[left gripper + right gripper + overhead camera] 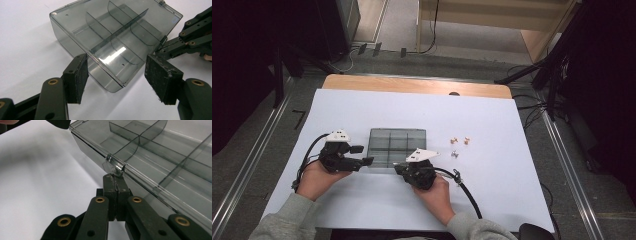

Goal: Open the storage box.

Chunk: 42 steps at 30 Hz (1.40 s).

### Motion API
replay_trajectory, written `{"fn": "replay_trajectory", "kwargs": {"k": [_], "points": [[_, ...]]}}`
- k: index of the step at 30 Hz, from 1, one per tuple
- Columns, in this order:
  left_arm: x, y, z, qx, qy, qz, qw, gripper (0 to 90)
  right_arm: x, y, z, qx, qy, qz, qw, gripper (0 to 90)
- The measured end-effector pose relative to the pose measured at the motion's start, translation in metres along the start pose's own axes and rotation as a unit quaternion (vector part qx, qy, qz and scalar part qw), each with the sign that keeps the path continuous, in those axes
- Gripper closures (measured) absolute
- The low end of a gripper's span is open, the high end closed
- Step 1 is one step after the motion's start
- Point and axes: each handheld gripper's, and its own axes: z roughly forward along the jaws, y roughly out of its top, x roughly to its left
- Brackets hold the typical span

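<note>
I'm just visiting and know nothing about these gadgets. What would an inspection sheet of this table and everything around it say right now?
Surface: white sheet covering a wooden table.
Job's things: smoky clear divided box, lid shut, compartments look empty; a few small metal parts lie apart to its right.
Clutter: nothing seen.
Grippers: left gripper open, jaws astride a near corner of the box, not touching; right gripper shut, tips at the box's front latch.
Cables: one black cable trails from each gripper; more cables lie on the floor beyond the table.
Surroundings: grey floor, metal floor rails, dark stands on both sides.
</note>
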Motion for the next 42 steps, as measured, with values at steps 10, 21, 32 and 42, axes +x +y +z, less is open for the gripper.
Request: {"fn": "replay_trajectory", "kwargs": {"k": [10,21,32,42], "points": [[0.0,0.0,0.0,0.004,-0.001,0.003,1.0,36.3,0.001,0.0,0.001,-0.002,-0.002,0.0,1.0,90.0],[-0.001,-0.001,0.002,0.007,-0.002,0.003,1.0,36.3,0.001,0.002,-0.002,-0.006,-0.001,-0.004,1.0,90.0],[-0.004,0.0,0.004,0.009,-0.002,0.015,0.9998,38.6,0.001,0.011,-0.011,-0.026,-0.003,-0.012,0.9996,90.0],[-0.01,0.0,0.005,0.012,0.017,0.041,0.999,52.8,0.002,0.015,-0.014,-0.027,-0.003,-0.016,0.9995,90.0]]}}
